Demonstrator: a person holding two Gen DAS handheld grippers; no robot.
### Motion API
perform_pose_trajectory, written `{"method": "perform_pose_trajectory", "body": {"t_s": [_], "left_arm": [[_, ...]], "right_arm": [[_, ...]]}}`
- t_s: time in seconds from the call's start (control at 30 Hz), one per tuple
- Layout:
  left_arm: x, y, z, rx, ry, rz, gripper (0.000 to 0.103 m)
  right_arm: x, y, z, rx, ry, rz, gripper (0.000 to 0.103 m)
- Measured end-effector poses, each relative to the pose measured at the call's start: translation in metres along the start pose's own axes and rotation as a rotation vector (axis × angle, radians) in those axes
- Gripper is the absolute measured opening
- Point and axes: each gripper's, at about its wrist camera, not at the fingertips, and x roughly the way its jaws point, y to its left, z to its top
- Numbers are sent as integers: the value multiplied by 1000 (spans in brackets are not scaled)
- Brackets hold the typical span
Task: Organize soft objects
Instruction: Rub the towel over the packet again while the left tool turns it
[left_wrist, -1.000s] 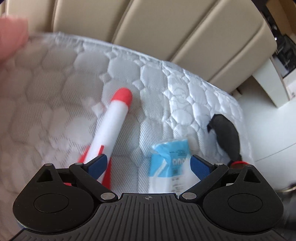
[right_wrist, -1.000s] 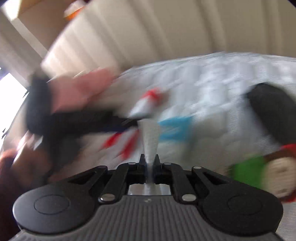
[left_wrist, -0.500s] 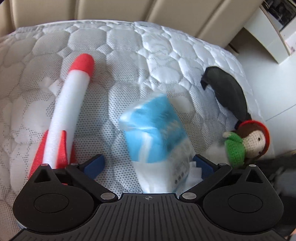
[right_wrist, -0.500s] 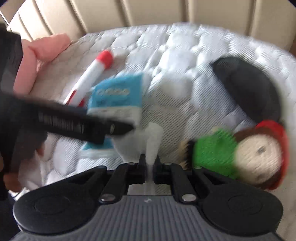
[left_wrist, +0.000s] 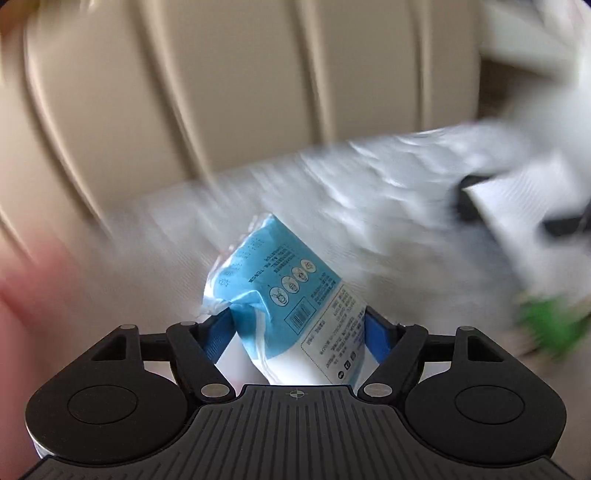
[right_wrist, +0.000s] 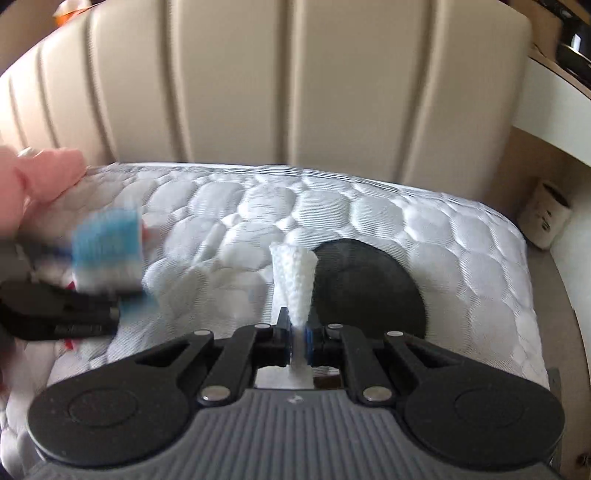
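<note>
Your left gripper (left_wrist: 297, 325) is closing, blue pads pressing both sides of the blue-and-white tissue pack (left_wrist: 291, 306), held above the quilted mattress (right_wrist: 369, 206). Your right gripper (right_wrist: 298, 341) is clamped on a white tissue (right_wrist: 295, 284). Beyond it, a black soft object (right_wrist: 365, 291) lies on the mattress. Farthest back: beige headboard (right_wrist: 295, 81).

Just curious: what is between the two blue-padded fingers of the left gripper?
A blue-and-white plastic pack of tissues. The left wrist view shows it between the closing left gripper's blue pads, which touch its sides.
</note>
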Motion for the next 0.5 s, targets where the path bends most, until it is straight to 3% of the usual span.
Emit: {"method": "perform_pose_trajectory", "body": {"t_s": [0.03, 0.1, 0.13, 0.23, 0.37, 0.5], "left_arm": [[-8, -10, 0, 146, -59, 128, 78], [-10, -39, -12, 411, -125, 291, 78], [-9, -52, -17, 498, -133, 302, 78], [-5, -82, -31, 626, -101, 173, 80], [-8, -110, -45, 762, -156, 122, 95], [-23, -108, -38, 695, -184, 3, 95]], "right_arm": [[1, 3, -1, -10, -1, 8, 8], [3, 6, -2, -13, 3, 20, 8], [4, 7, -3, -9, 5, 24, 8], [3, 3, -3, 15, 8, 26, 8], [4, -4, -4, 54, 12, 30, 8], [6, -5, -5, 74, 21, 31, 8]]}}
